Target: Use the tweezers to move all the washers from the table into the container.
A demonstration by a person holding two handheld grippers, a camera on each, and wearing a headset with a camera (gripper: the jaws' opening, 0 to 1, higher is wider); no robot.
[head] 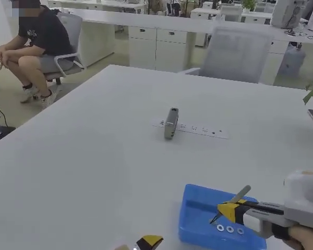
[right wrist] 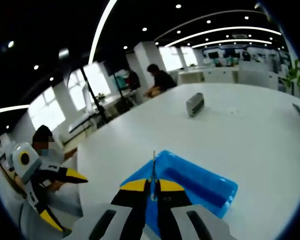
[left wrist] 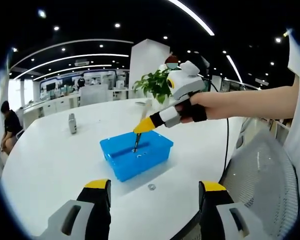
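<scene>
Right gripper (right wrist: 152, 189) tight around tweezers (right wrist: 153, 165)

The surface (head: 94, 156) is smooth, matt white, the container (head: 198, 213) is blue plastic with a slight sheen, the washers (head: 229, 228) and tweezers (head: 242, 193) look like bare shiny metal, and the small block (head: 170, 123) looks dull grey metal.

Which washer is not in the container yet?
The lone washer on the white table, just outside the blue container; the others lie inside it.

three close views, one shared container (head: 198, 208)
</scene>
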